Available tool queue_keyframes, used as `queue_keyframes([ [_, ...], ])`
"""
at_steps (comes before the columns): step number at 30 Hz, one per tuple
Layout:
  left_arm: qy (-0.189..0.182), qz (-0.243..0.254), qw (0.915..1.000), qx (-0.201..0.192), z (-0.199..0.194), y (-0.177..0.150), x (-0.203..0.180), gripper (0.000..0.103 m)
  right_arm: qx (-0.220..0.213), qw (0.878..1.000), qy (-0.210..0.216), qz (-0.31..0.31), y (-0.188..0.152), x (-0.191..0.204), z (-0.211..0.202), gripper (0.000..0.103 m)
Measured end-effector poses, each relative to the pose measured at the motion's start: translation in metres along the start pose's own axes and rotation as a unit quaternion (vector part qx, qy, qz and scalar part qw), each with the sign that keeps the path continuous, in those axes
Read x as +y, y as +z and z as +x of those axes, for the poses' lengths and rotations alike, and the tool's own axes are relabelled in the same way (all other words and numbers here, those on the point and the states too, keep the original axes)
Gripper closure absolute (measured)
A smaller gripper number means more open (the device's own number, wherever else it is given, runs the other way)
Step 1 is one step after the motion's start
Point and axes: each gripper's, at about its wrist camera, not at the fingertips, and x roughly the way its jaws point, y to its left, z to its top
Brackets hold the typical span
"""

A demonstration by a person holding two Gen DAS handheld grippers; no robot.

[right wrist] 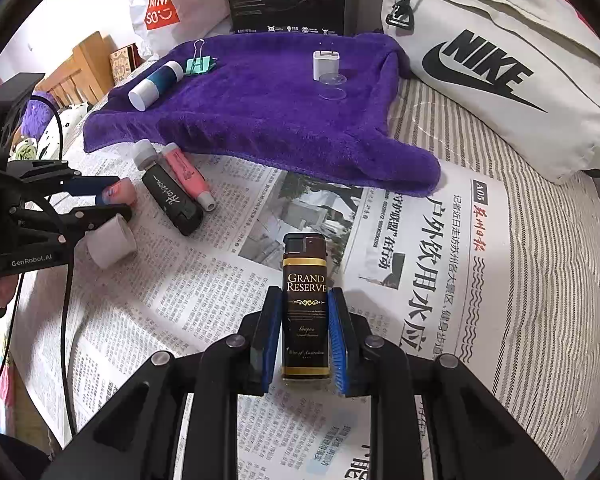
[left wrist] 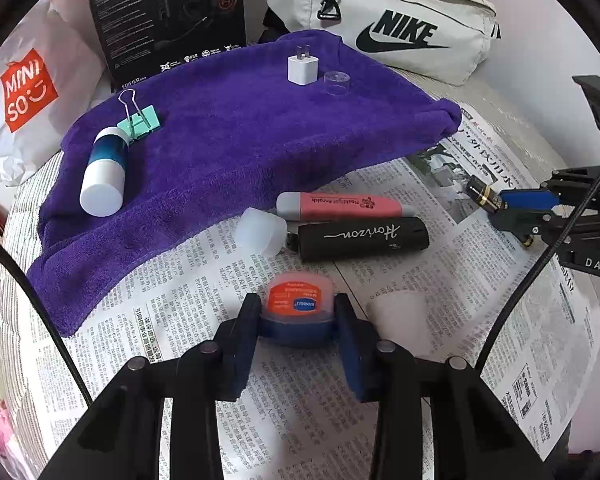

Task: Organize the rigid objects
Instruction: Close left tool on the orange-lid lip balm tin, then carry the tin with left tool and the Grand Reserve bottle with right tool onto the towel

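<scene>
- Two grippers were engaged at this moment, each holding one rigid item above the newspaper spread over the striped bed.
- Left gripper: its fingers were clamped on a small orange balm jar, pads pressing its blue base from both sides. The jar sat low between the pads, label facing the camera.
- Right gripper: its fingers were clenched on a dark lighter marked "Grand Reserve", gripped along its lower body with the cap end pointing forward.
- Destination, as judged from the layout: the purple towel, which already carried a white-and-blue tube, a green binder clip, a white charger plug and a clear cap.
- Items not yet sorted lay on the newspaper just beside the towel edge: a pink highlighter, a black stick, a translucent cap and a white roll.
- Recommended handling for the jar: lift clear of the paper first, since the grip sat near the base and the jar could tip forward.
- Route the jar over the highlighter and black stick, not through them.
- Set it down on a bare patch of towel, well apart from the charger plug and clear cap, and release only once it rests flat.
</scene>
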Motion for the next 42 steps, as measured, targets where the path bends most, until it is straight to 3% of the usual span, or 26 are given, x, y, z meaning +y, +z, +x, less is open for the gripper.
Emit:
queue_keyframes([
  [25, 0.01, -0.077, 0.9961, -0.042, -0.043, 0.0, 0.056, 0.068, -0.02, 0.999, 0.027, -0.005, 0.022, 0.011, -0.018, 0.08],
  [42, 0.021, -0.11, 0.9922, -0.055, -0.053, 0.027, 0.095, 0.068, -0.041, 0.998, 0.044, -0.004, 0.082, 0.009, -0.025, 0.08],
])
